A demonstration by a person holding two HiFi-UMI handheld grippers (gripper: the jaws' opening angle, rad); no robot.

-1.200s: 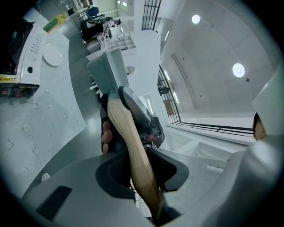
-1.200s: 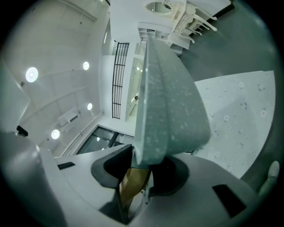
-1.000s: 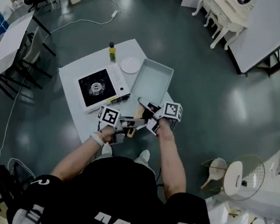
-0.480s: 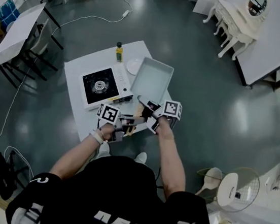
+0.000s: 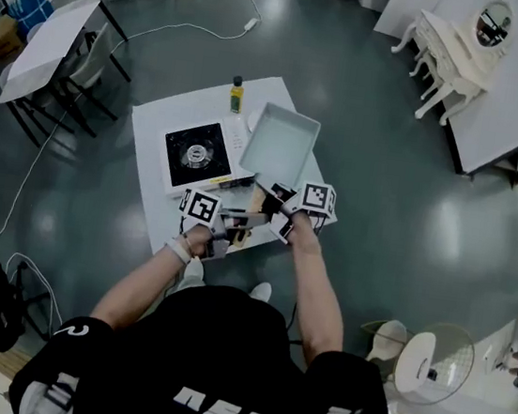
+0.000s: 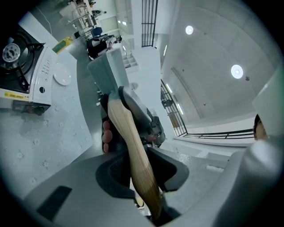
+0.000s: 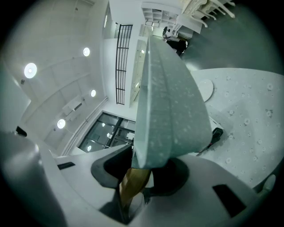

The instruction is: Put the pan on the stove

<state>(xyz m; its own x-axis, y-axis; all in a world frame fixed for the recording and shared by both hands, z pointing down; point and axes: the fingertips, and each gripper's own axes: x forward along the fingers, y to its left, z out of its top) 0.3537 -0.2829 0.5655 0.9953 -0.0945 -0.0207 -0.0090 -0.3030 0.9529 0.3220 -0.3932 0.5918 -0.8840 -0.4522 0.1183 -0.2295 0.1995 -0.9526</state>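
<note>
The pan (image 5: pixel 280 143) is not on the stove (image 5: pixel 195 154) yet. It is picked up, but the carry across and the set-down are left to do. Both grippers hold it by its wooden handle (image 5: pixel 242 237). The left gripper (image 5: pixel 225 228) has its jaws partly closed with the pads pressed on the handle (image 6: pixel 133 150), near the free end. The right gripper (image 5: pixel 273 215) is likewise clamped on the handle (image 7: pixel 133 184), closer to the pan body (image 7: pixel 171 102), which fills that gripper's view just ahead of the jaws. The pan reaches away from the person, beyond both grippers, over the right part of the table (image 5: pixel 159 207). It seems to be held clear of the tabletop, though the head view cannot confirm that. The stove sits on the table just to the pan's left, its burner bare, so the pan needs to move leftward and come down on it. A bottle (image 5: pixel 237 94) and a plate (image 6: pixel 62 74) stand beyond the stove, away from that path.
</note>
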